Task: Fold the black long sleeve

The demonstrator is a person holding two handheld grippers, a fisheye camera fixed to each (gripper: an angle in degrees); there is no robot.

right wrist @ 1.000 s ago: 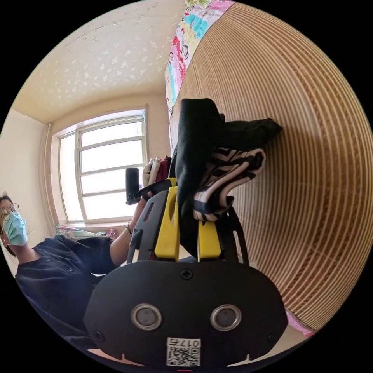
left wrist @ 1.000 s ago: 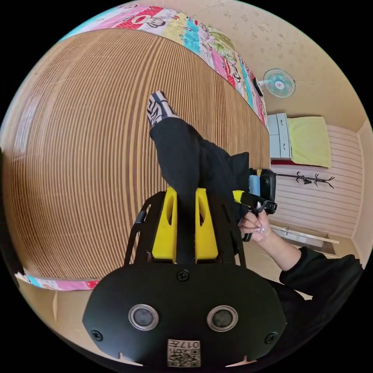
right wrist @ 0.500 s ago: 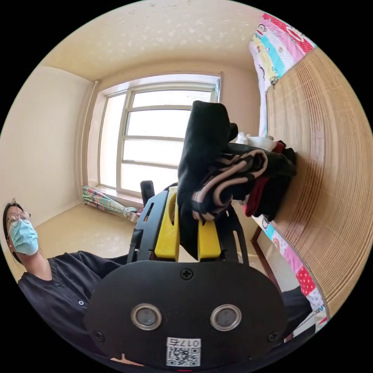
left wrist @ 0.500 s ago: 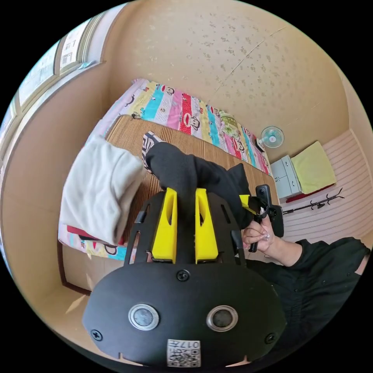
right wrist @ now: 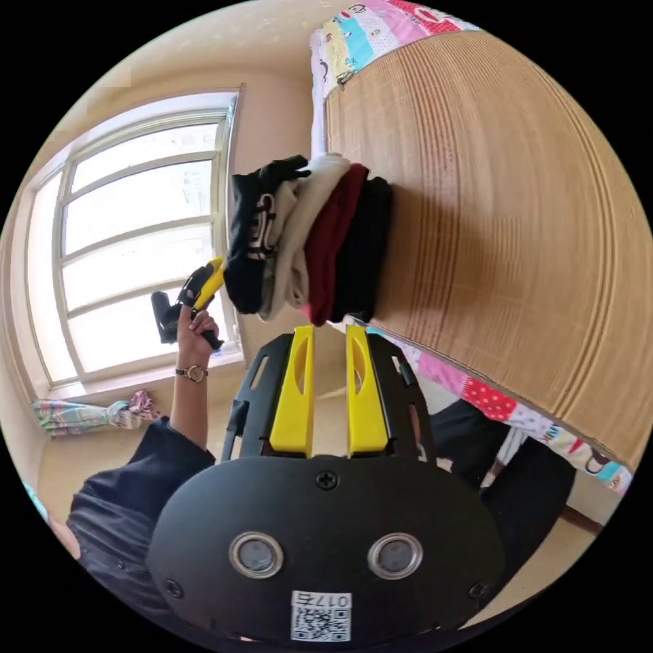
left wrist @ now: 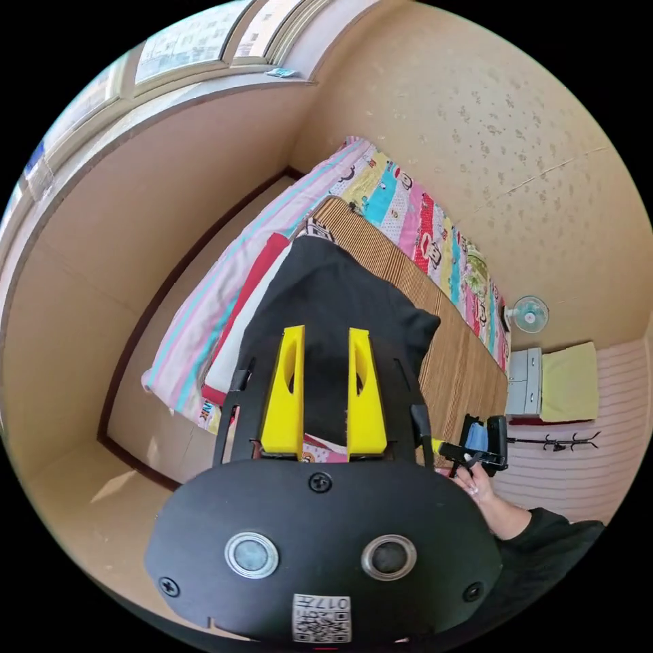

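lying flat atop the clothes stack [right wrist: 320, 238], folded black long sleeve [left wrist: 326, 306]

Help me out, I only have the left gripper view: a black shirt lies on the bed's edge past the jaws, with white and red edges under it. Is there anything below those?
Observer: Yes. Under the red piece a second black piece lies on the straw mat.
Operator: Is the right gripper holding anything?
Observer: No. The right gripper has its jaws apart with nothing between them, short of the clothes.
Operator: Where is my gripper from that side?
Observer: The left gripper has its tip at the black shirt, on the top face.
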